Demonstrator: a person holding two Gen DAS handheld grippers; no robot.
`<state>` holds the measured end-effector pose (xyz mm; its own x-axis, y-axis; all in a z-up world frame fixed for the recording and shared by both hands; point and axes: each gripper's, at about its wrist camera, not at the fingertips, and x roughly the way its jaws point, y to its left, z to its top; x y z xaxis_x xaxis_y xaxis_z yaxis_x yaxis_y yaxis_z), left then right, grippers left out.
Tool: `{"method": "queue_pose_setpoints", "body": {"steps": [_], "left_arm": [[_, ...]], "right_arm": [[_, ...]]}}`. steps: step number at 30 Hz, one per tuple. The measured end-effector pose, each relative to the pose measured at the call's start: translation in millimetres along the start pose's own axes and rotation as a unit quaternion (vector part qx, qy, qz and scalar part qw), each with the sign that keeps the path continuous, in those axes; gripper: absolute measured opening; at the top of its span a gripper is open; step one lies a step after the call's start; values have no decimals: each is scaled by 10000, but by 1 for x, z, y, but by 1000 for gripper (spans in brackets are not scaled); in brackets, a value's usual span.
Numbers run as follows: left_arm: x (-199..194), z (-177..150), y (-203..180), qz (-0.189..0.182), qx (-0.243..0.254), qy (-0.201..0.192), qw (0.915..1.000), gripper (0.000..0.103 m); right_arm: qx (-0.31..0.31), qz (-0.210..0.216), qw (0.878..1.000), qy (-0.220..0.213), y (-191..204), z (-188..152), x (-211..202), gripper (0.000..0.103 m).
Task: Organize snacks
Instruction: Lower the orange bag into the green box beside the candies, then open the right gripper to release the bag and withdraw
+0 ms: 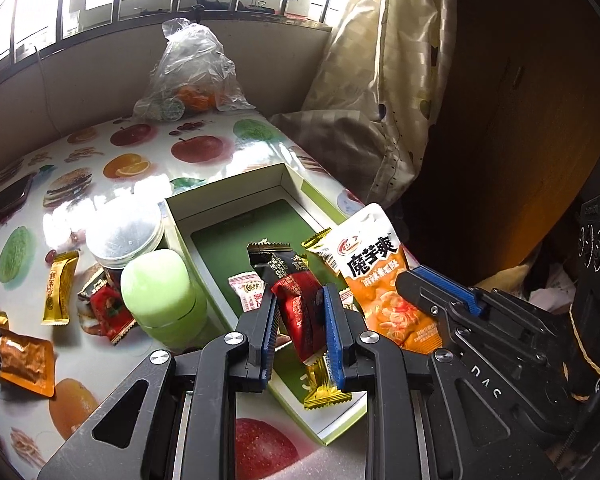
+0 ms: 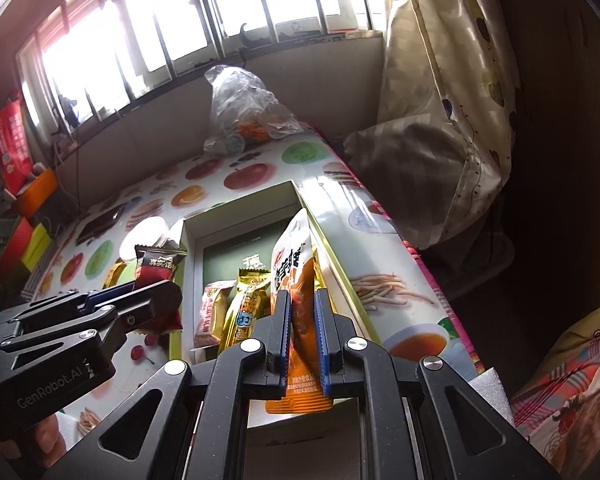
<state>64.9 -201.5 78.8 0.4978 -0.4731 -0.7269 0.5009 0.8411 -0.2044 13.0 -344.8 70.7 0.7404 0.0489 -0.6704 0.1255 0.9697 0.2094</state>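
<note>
My left gripper (image 1: pixel 300 300) is shut on a dark red and black snack packet (image 1: pixel 296 304), held upright over the near part of an open white box with a green floor (image 1: pixel 228 196). Beside it my right gripper (image 1: pixel 432 292) is shut on an orange and white pouch (image 1: pixel 374 276) over the box's right side. In the right wrist view the right gripper (image 2: pixel 302 304) pinches that pouch (image 2: pixel 294 260) edge-on above the box (image 2: pixel 240 210), with the left gripper (image 2: pixel 156 300) and its red packet (image 2: pixel 160 264) to the left. Gold packets (image 2: pixel 248 304) and a pink packet (image 2: pixel 214 308) lie inside.
Left of the box on the fruit-print tablecloth (image 1: pixel 148 148) stand a green-lidded jar (image 1: pixel 160 296) and a silver-lidded tin (image 1: pixel 124 236). A gold packet (image 1: pixel 60 288), a red packet (image 1: pixel 108 308) and an orange pouch (image 1: pixel 20 356) lie loose. A plastic bag (image 1: pixel 192 76) sits at the back, a curtain (image 1: pixel 380 100) at the right.
</note>
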Motion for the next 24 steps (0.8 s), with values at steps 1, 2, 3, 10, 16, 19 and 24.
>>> {"method": "queue_pose_setpoints", "body": {"steps": [1,2,3,10,16,19,24], "left_arm": [[3,-1,-1,-4,12,36,10000,23],[6,-1,-2,-13,21,73,10000,23],[8,-2,-2,-5,15,105,9999,23],[18,-6,-1,3,-2,241,9997,23],[22,-8,-4,-19,27,326,9995,23],[25,-9,-3,-11,16,366,9993,23],[26,-9,-3,11,39,390,9992,24]], "right_arm": [[19,2,10000,19,-2,-1,2,11],[32,2,10000,41,-3,-1,4,11],[50,8,10000,73,-4,0,7,11],[129,74,9996,252,-11,-5,19,12],[135,62,9995,276,-12,-8,23,14],[164,93,9993,321,-15,-9,26,14],[157,171,9993,309,-16,-11,25,14]]}}
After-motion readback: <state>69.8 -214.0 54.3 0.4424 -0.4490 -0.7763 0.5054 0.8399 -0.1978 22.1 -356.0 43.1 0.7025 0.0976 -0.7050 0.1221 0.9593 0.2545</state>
